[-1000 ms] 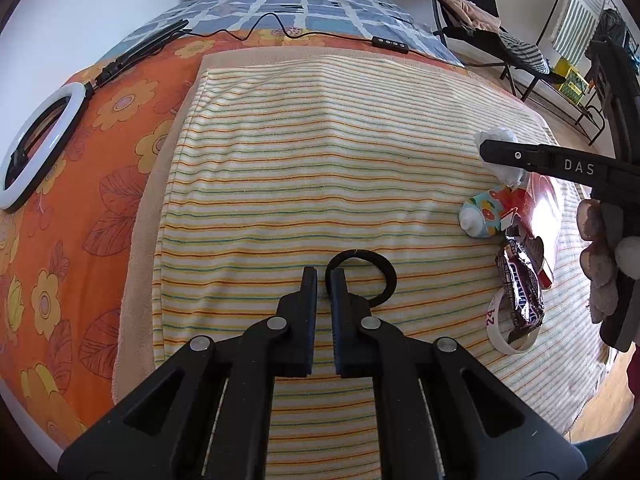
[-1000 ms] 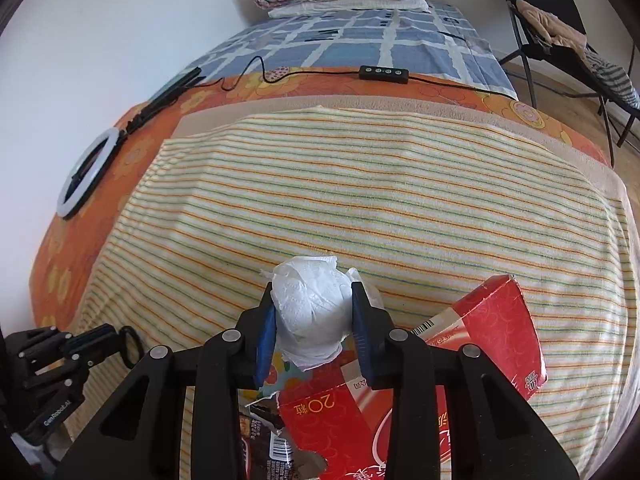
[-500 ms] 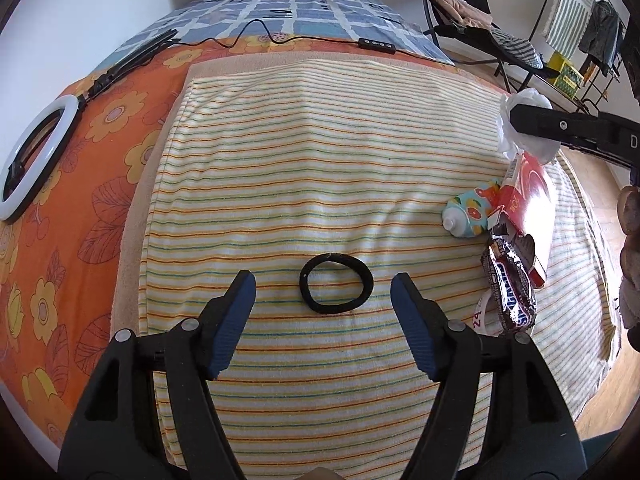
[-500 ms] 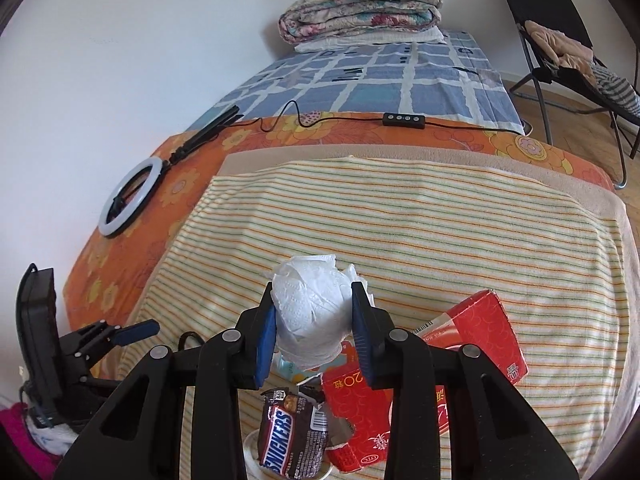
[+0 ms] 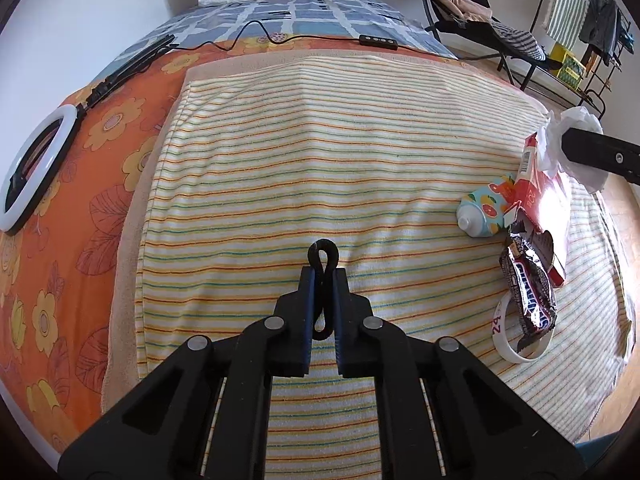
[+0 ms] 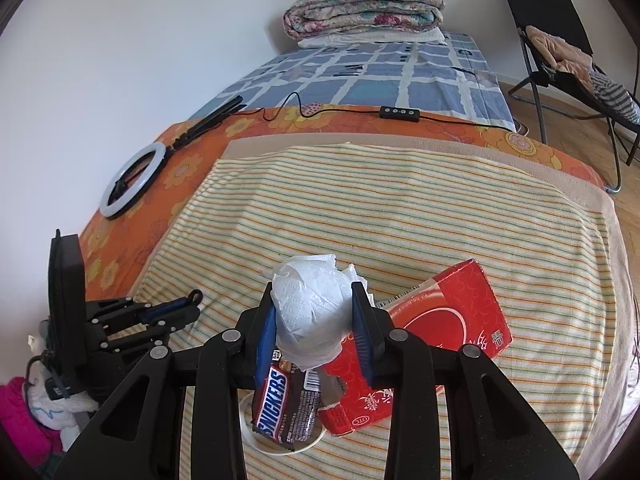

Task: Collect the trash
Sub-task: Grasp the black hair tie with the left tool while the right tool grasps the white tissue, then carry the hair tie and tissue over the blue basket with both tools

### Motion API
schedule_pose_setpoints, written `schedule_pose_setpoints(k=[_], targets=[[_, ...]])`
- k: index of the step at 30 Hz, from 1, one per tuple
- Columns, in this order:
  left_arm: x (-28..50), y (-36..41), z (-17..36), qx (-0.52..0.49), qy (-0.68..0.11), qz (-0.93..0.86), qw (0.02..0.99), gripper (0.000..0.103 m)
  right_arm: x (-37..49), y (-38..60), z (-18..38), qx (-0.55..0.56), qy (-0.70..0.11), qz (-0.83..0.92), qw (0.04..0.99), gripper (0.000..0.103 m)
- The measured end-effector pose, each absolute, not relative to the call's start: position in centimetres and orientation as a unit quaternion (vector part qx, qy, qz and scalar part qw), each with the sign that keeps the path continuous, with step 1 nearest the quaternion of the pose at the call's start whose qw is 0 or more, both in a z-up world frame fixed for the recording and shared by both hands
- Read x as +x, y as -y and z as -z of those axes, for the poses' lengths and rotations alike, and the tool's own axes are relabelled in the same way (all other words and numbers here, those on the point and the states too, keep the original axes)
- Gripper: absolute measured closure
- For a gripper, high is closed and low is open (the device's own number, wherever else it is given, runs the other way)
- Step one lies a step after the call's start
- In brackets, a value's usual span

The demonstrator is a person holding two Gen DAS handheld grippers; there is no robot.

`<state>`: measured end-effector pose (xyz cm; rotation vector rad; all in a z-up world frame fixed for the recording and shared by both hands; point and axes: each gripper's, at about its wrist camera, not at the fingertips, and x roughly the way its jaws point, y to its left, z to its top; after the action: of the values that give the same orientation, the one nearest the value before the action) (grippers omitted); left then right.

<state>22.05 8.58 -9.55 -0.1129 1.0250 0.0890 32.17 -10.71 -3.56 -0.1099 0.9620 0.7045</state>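
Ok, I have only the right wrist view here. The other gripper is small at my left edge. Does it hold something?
Observer: Yes. The left gripper is shut on a black hair tie, pinched into a figure eight.
Operator: Is something hidden behind the crumpled tissue?
Observer: A small fruit-print tube lies on the striped towel, beside the red box.

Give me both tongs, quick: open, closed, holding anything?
Left tongs: closed on the black hair tie, pinching it flat.
Right tongs: closed on the crumpled tissue, held above the candy wrapper.
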Motion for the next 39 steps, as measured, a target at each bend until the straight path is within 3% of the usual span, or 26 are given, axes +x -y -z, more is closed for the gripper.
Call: schedule_pose_setpoints(k=[22,39], targets=[[10.5,-3.8,1.5,-0.052,-0.454,0.007,0.889,0.097,18.2,14.1,-0.2,-0.095,-0.441,-0.378,0.809,0.071],[-0.1,1.9,4.9,-0.04,-0.49,0.043,0.87,0.097,6.3,18.1,3.5,-0.126,-0.476,-0.38,0.784,0.071]])
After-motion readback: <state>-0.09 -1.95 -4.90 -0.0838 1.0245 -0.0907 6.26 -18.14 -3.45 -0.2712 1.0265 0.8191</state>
